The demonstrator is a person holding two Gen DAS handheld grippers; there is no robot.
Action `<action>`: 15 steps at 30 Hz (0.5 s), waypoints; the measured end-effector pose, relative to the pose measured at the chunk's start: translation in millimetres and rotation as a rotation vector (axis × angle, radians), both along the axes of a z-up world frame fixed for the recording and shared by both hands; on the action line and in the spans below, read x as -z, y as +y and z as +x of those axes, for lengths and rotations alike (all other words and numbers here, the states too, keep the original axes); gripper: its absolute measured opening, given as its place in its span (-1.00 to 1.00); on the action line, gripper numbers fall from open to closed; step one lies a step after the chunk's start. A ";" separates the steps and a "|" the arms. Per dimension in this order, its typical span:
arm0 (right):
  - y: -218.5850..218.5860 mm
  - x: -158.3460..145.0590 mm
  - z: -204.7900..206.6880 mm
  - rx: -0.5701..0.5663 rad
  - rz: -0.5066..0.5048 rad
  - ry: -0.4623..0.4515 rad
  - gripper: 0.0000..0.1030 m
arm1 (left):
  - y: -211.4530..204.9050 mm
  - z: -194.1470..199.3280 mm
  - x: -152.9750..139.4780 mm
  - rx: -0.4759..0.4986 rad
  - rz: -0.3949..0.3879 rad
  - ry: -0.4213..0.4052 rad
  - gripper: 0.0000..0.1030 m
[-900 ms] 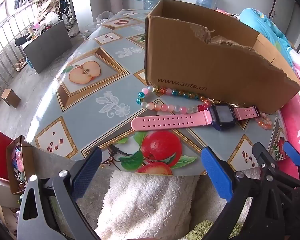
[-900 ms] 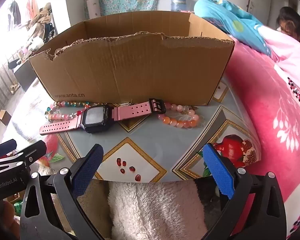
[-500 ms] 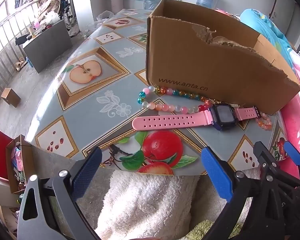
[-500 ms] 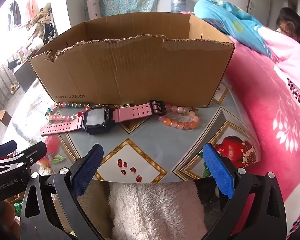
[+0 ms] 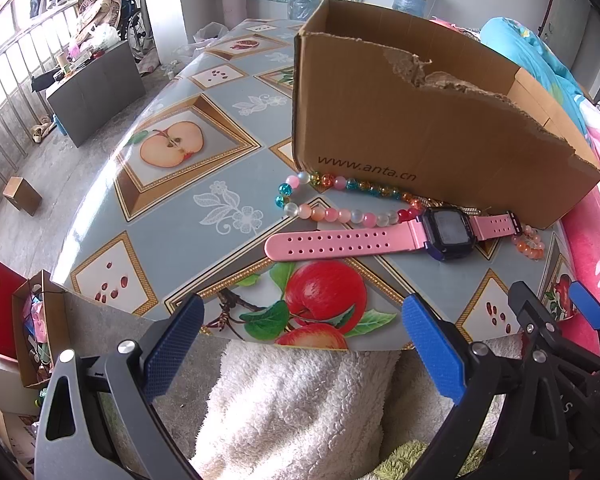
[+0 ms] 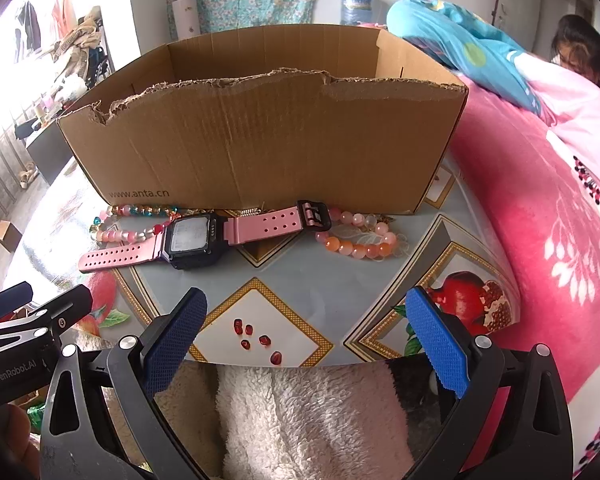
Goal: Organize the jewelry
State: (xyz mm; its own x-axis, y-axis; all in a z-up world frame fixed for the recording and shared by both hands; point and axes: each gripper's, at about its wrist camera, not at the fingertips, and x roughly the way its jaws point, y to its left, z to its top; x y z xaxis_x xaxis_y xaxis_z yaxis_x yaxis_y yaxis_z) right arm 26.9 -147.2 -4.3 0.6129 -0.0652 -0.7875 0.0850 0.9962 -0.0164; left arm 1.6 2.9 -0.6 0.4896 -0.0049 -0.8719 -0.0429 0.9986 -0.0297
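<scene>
Counter: the round counter [image 5: 172,216] under a fruit-print oilcloth carries everything; its near edge sits just ahead of both tools.
Box: an open brown cardboard box [image 6: 268,152] with a torn front rim stands at 12 o'clock in the right wrist view, its front wall just behind the jewelry.
Watch: a pink-strapped digital watch with a dark square case [image 6: 190,238] lies flat at 11 o'clock, long strap pointing to 9 o'clock, buckle end at 12 o'clock.
Mixed beads: a multicoloured glass-bead bracelet [image 5: 320,204] lies against the box foot at 10 o'clock, touching the watch case.
Orange beads: an orange-and-pink bead bracelet [image 6: 360,238] lies at 1 o'clock, just beside the buckle.
Left tool: the left tool [image 5: 304,340] hangs off the counter edge, blue pads wide apart, holding nothing.
Right tool: the right tool [image 6: 306,330] likewise gapes unloaded.
Risk: nothing looks boxed yet; lifting the watch could drag the touching beads off the counter, and round beads may roll from the pads.
</scene>
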 end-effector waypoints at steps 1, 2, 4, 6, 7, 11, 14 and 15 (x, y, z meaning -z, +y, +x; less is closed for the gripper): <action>0.1 0.0 -0.2 0.000 0.000 -0.001 0.87 | -0.4 -0.2 0.1 0.000 0.001 -0.001 0.89; -0.3 -0.2 -0.4 0.000 0.000 -0.002 0.87 | -0.1 0.2 0.1 0.000 0.002 -0.002 0.89; -0.9 -0.4 -0.8 0.001 0.000 -0.005 0.87 | -2.2 -1.3 -3.4 -0.001 0.002 -0.003 0.89; -1.7 -0.6 -1.0 0.002 0.002 -0.006 0.87 | -2.2 -1.0 -3.8 0.000 0.003 -0.003 0.89; -2.0 -0.7 -1.1 0.002 0.002 -0.006 0.87 | -2.7 -2.0 -3.1 -0.001 0.005 -0.005 0.89; -2.4 -1.1 -0.9 0.002 0.003 -0.006 0.87 | -4.4 -2.7 -4.2 0.000 0.009 -0.009 0.89; -2.3 -1.1 -0.9 0.002 0.002 -0.005 0.87 | -4.3 -2.7 -4.2 -0.001 0.009 -0.009 0.89; -2.4 -1.0 -1.1 0.002 0.003 -0.006 0.87 | -4.5 -3.3 -4.2 0.000 0.010 -0.010 0.89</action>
State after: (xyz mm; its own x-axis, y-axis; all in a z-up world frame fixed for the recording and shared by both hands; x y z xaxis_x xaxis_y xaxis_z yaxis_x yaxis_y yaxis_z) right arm 25.8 -149.5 -3.3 0.6172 -0.0640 -0.7842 0.0868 0.9961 -0.0130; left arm -1.7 -1.6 3.6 0.4981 0.0037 -0.8671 -0.0431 0.9989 -0.0205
